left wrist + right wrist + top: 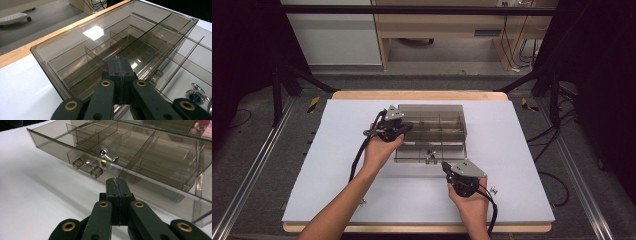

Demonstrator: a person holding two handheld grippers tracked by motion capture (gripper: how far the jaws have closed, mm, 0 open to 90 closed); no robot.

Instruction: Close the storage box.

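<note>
Resting against the open organizer box [432,131], the left gripper [119,72] seems to steady it; right gripper [117,190] waits nearby, both clenched empty.

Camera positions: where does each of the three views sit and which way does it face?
High view: above the person's side, looking forward and down on the organizer box; forearms show.
Left gripper view: rides the left gripper, facing the box's compartments; shut fingers show.
Right gripper view: rides the right gripper, facing the drawer handle.
All share the box.
</note>
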